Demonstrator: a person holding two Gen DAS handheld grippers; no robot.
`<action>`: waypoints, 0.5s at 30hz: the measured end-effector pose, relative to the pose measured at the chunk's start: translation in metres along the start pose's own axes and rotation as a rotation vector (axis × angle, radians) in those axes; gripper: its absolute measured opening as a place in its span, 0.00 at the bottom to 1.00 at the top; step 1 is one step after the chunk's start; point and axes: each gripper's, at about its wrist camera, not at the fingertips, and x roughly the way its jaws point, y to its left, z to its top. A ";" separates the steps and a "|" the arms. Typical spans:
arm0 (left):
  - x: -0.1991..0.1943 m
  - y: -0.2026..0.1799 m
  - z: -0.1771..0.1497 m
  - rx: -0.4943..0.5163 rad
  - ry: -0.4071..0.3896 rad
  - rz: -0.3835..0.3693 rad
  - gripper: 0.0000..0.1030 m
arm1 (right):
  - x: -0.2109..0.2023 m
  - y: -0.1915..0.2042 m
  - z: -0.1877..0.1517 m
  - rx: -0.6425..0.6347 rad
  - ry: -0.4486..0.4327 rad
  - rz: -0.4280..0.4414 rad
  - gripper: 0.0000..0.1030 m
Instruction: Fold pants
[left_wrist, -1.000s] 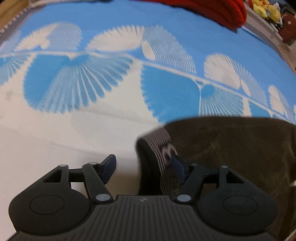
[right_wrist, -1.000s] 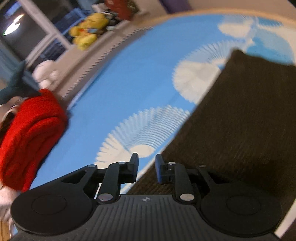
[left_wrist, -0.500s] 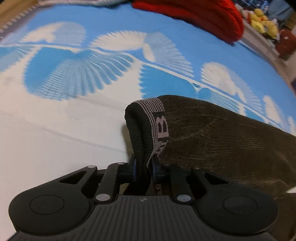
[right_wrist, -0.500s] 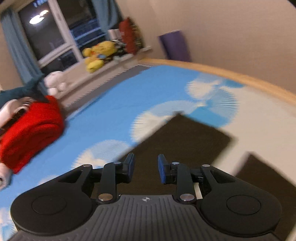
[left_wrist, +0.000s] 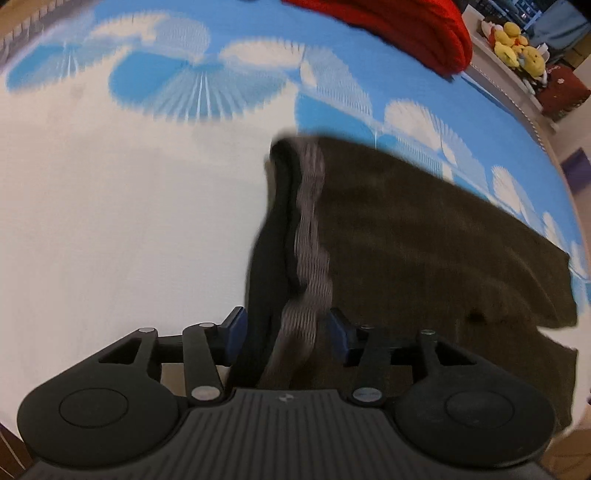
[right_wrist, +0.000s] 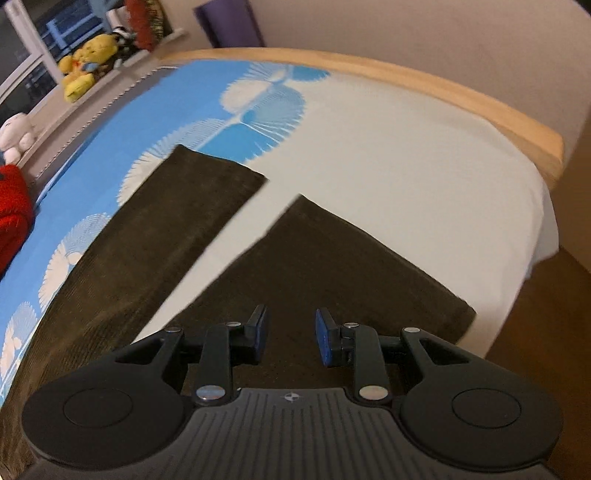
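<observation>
Left wrist view: left gripper (left_wrist: 286, 334) just reopened, waistband (left_wrist: 310, 236) between, seemingly unpinched | right gripper (right_wrist: 290, 338) spread above pants (right_wrist: 332, 266)

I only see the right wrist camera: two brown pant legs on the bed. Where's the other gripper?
Observer: The left gripper is at the top end of the dark brown corduroy pants, over the grey patterned elastic waistband.
Operator: Is it squeezing it?
Observer: It seems not. The waistband sits between the jaws, which have just been opening.
Operator: Is that end lying flat?
Observer: No, the waistband is rumpled and wavy, with its black inner side showing.
</observation>
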 end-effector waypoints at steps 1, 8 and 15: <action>0.008 0.007 -0.012 -0.017 0.010 -0.009 0.51 | 0.000 -0.002 -0.002 0.010 0.005 0.007 0.28; 0.033 0.005 -0.031 0.039 0.112 0.030 0.59 | -0.014 0.021 -0.012 -0.037 -0.012 0.057 0.28; 0.043 -0.003 -0.039 0.179 0.123 0.100 0.39 | -0.030 0.058 -0.025 -0.142 -0.031 0.109 0.29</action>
